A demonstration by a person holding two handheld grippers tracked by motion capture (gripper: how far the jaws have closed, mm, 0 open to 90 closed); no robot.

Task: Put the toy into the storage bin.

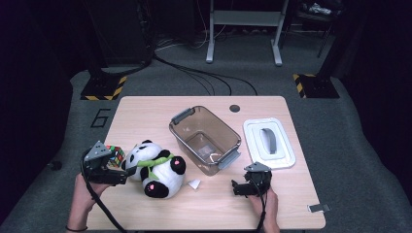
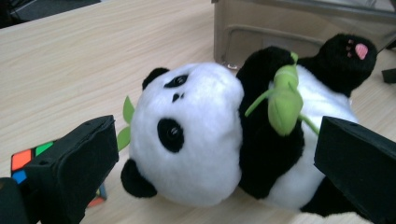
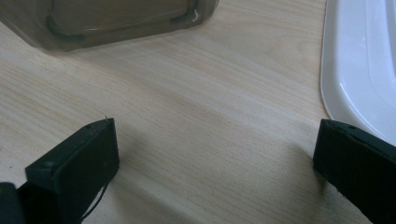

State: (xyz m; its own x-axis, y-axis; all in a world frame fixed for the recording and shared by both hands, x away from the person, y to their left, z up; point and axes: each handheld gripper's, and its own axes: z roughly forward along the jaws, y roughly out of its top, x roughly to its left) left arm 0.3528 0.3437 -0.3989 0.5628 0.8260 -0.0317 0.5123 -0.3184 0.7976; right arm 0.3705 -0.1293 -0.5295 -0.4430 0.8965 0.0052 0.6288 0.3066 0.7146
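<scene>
An open left gripper [image 1: 127,171] flanks a plush panda [image 1: 156,168] near the table's [image 1: 145,109] front-left corner. The brown bin [image 1: 205,139] at centre holds a small clear item; the right gripper [image 1: 235,187] rests open.

The left claw [image 2: 219,163] stands wide open, its black jaws flanking a plush panda [image 2: 224,140] lying on its side on the wooden surface [image 2: 93,56]. A colourful puzzle cube [image 2: 28,161] sits behind the left jaw; a brown translucent bin [image 2: 280,28] stands beyond.

Light wood table [image 1: 145,109] with a few things on it.
A panda [image 1: 155,168] lies on its back near the left front, a cube [image 1: 114,156] just left of it; an open bin [image 1: 205,140] sits mid-table, a white lid [image 1: 268,142] to its right, a white scrap [image 1: 194,184] before the bin, a clip [image 1: 317,208] at the right front corner.
</scene>
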